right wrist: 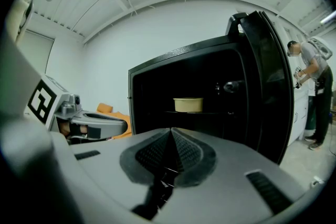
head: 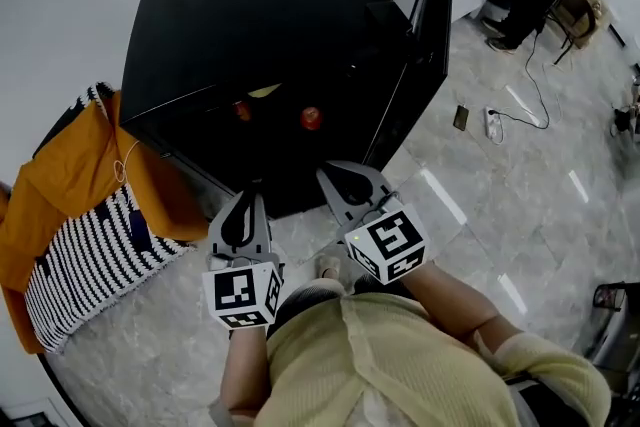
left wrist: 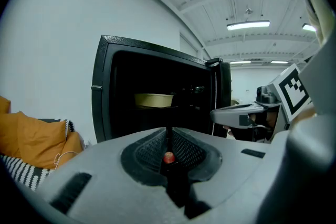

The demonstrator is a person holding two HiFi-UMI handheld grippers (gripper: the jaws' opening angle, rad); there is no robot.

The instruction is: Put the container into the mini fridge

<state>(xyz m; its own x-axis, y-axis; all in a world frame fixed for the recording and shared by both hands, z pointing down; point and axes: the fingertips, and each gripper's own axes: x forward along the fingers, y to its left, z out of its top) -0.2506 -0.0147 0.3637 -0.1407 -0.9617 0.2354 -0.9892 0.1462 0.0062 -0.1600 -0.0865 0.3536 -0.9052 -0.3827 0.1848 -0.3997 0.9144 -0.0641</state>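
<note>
The fridge [head: 260,25] stands on the floor with its door [head: 428,35] swung open. The container [right wrist: 188,104] sits upright on a shelf inside, well apart from both tongs. The left tongs [left wrist: 168,136] are clenched with nothing between them, and the right tongs [right wrist: 171,136] are clenched and empty too. They hang side by side, pointing into the opening. A red thing [head: 311,118] lies lower in the fridge. An orange cloth [head: 60,185] lies to its left
</note>
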